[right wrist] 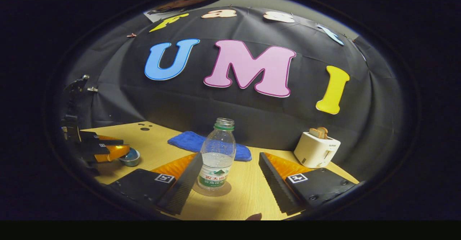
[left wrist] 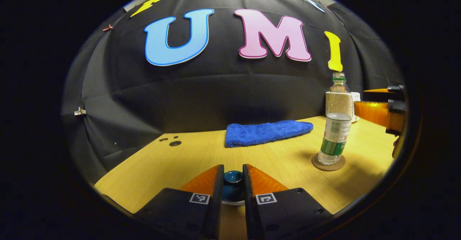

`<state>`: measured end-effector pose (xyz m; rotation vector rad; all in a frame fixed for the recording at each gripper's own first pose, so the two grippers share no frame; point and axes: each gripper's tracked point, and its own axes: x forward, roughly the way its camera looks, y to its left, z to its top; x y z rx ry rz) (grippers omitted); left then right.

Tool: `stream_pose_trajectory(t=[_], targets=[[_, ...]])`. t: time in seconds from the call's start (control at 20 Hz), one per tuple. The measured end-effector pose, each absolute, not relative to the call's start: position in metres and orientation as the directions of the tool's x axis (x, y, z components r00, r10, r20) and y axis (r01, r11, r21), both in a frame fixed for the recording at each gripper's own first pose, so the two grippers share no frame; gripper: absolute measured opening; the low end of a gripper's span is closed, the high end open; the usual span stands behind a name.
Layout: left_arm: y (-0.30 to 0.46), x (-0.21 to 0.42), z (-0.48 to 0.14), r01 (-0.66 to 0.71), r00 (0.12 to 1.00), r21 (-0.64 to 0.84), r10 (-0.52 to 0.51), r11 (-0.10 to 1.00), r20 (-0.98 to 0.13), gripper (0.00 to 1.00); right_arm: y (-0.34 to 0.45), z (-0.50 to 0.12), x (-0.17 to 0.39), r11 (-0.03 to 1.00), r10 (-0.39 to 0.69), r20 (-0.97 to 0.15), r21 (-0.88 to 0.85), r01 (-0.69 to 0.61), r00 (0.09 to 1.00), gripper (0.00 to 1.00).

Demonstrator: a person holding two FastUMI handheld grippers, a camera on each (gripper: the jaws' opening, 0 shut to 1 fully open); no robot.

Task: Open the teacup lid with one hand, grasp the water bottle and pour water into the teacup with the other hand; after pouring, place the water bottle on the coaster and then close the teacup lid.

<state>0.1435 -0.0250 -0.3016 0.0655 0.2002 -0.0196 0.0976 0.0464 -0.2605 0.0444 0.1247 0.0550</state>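
While left gripper pinches 1 teacup lid, right gripper spread beside 1 water bottle on 1 coaster.

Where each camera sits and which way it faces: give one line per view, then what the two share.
Left gripper view: rides the left gripper, low over the table, looking along its fingers shut on the teacup lid.
Right gripper view: rides the right gripper, facing the booth wall, fingers open either side of the water bottle; toaster to the right.
Shared: bottle on its coaster, blue towel, table, and each other's gripper.
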Motion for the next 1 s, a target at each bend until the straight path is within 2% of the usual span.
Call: stream_pose_trajectory(t=[0.15, 0.2, 0.3, 0.4, 0.5, 0.7, 0.75, 0.8, 0.85, 0.9, 0.95, 1.0], targets=[[-0.023, 0.146, -0.281, 0.031, 0.986, 0.067, -0.019, 0.997, -0.168, 0.31, 0.054, -0.267, 0.103, 0.995, 0.086, -0.135, 0.069, -0.077, 0.987, 0.97], [-0.021, 0.146, -0.275, 0.03, 0.987, 0.069, -0.019, 0.997, -0.16, 0.27, 0.056, -0.269, 0.106, 0.993, 0.094, -0.141, 0.08, -0.083, 0.985, 0.97], [-0.014, 0.144, -0.266, 0.025, 0.988, 0.078, -0.013, 0.997, -0.151, 0.36, 0.061, -0.278, 0.113, 0.991, 0.104, -0.155, 0.1, -0.09, 0.982, 0.97], [-0.007, 0.138, -0.262, 0.021, 0.988, 0.08, -0.008, 0.997, -0.153, 0.36, 0.064, -0.287, 0.12, 0.99, 0.109, -0.167, 0.112, -0.091, 0.98, 0.97], [0.0, 0.132, -0.261, 0.016, 0.987, 0.081, -0.003, 0.997, -0.163, 0.27, 0.069, -0.296, 0.13, 0.987, 0.115, -0.174, 0.128, -0.093, 0.978, 0.98], [0.015, 0.126, -0.265, -0.005, 0.983, 0.085, 0.021, 0.996, -0.183, 0.34, 0.078, -0.309, 0.141, 0.985, 0.13, -0.189, 0.137, -0.105, 0.973, 0.97], [0.017, 0.125, -0.265, -0.009, 0.983, 0.086, 0.025, 0.996, -0.183, 0.36, 0.08, -0.31, 0.143, 0.984, 0.137, -0.19, 0.143, -0.11, 0.972, 0.95], [0.019, 0.124, -0.264, -0.014, 0.983, 0.087, 0.029, 0.996, -0.182, 0.31, 0.081, -0.311, 0.145, 0.982, 0.142, -0.191, 0.148, -0.114, 0.971, 0.9], [0.02, 0.124, -0.265, -0.018, 0.983, 0.09, 0.034, 0.996, -0.181, 0.36, 0.081, -0.313, 0.148, 0.982, 0.141, -0.195, 0.149, -0.113, 0.971, 0.89], [0.022, 0.124, -0.264, -0.021, 0.983, 0.092, 0.038, 0.995, -0.182, 0.27, 0.081, -0.311, 0.147, 0.98, 0.148, -0.196, 0.162, -0.117, 0.969, 0.84], [0.023, 0.124, -0.264, -0.021, 0.983, 0.092, 0.037, 0.996, -0.18, 0.27, 0.084, -0.311, 0.148, 0.977, 0.156, -0.198, 0.177, -0.121, 0.968, 0.77], [0.024, 0.124, -0.263, -0.024, 0.983, 0.091, 0.04, 0.996, -0.177, 0.31, 0.082, -0.309, 0.148, 0.978, 0.149, -0.203, 0.174, -0.114, 0.968, 0.74]])
